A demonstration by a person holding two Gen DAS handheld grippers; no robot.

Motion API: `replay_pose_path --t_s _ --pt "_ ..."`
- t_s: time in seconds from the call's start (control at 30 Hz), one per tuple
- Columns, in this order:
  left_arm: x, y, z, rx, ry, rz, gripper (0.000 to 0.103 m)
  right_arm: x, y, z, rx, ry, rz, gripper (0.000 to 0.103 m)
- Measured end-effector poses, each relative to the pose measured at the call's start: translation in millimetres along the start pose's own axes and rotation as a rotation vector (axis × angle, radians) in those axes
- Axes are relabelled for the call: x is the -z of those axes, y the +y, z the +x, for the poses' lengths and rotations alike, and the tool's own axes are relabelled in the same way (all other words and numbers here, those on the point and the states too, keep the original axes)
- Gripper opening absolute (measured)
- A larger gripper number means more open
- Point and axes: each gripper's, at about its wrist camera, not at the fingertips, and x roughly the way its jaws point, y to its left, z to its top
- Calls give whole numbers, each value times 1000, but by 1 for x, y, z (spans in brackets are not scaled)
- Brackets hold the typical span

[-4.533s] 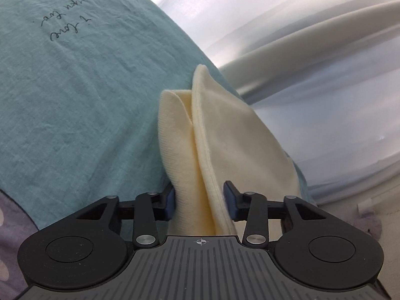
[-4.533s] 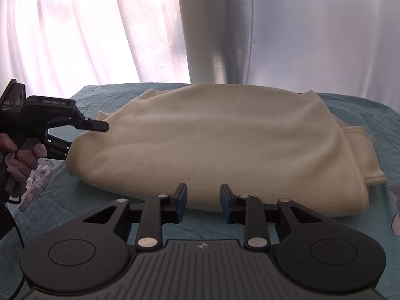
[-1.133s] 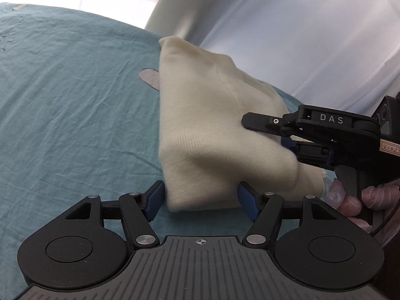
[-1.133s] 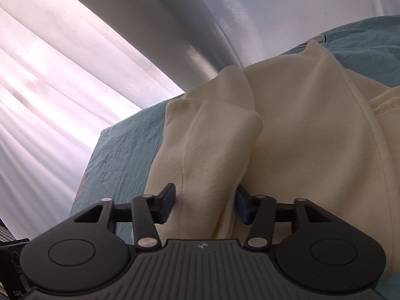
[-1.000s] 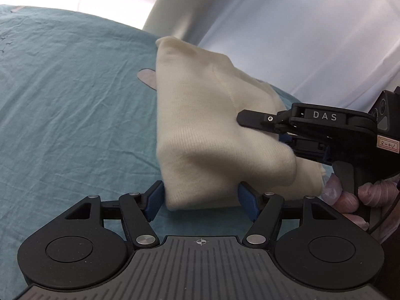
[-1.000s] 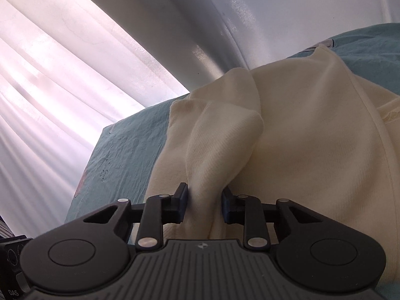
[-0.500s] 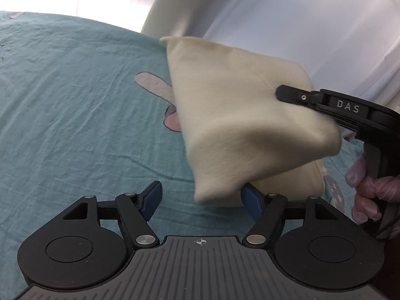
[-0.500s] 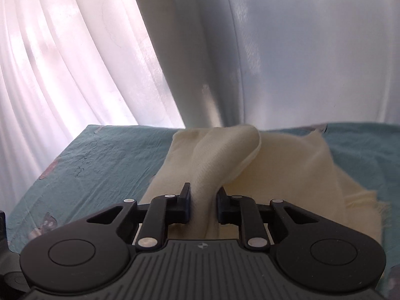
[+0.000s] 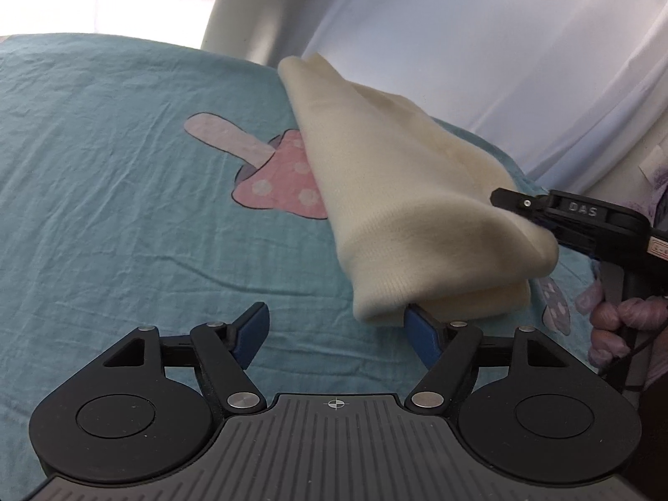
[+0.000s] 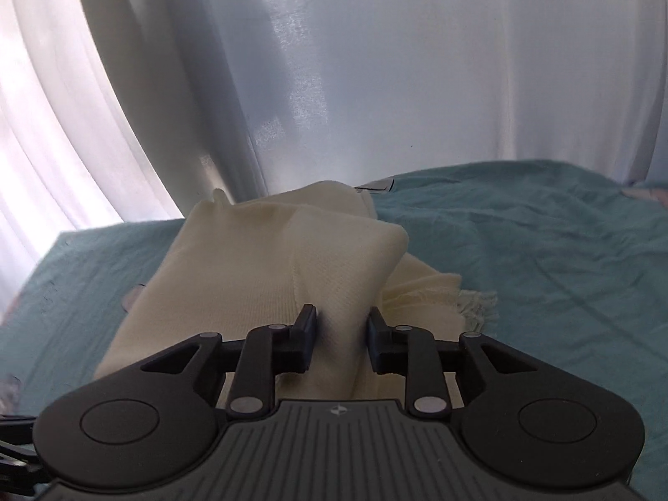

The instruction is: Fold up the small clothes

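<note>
A cream knit garment (image 9: pixel 401 208) lies folded in layers on the teal sheet (image 9: pixel 104 167). My left gripper (image 9: pixel 334 327) is open; the garment's near corner rests over its right finger and nothing is between the jaws. My right gripper (image 10: pixel 341 336) holds a fold of the garment (image 10: pixel 292 259) between its jaws, which stand a little apart. In the left wrist view the right gripper (image 9: pixel 542 215) comes in from the right and pinches the top layer's edge.
The sheet carries a pink mushroom print (image 9: pixel 275 175) beside the garment. White curtains (image 10: pixel 375 62) hang behind the bed's far edge. A frayed fringe (image 10: pixel 476 304) of the garment shows at its right side. A gloved hand (image 9: pixel 618 325) holds the right gripper.
My right gripper closed on a fold and carried it across, laying the top layer over. My left gripper drew back to the left and the garment slipped out from between its jaws.
</note>
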Motion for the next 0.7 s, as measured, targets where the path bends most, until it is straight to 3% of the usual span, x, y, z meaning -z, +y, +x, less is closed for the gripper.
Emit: replay_pose_path --t_s 0.2,0.33,0.47,0.57,0.63,0.7 --pt "-2 1 -3 47 -2 -45 79 14 -33 -25 -204 53 210 32" --pt "-1 -9 1 63 12 -15 79 22 -21 -31 -218 86 211 36" --pt "-1 -20 10 55 31 24 79 31 -25 -31 -271 114 244 50" --pt "0 -24 19 29 36 21 79 30 -24 -22 -297 149 270 51" --pt "-1 -24 22 -1 32 15 72 30 -20 -17 -295 146 253 48" --pt "-1 -23 22 -8 33 15 63 31 -16 -11 -274 135 239 18"
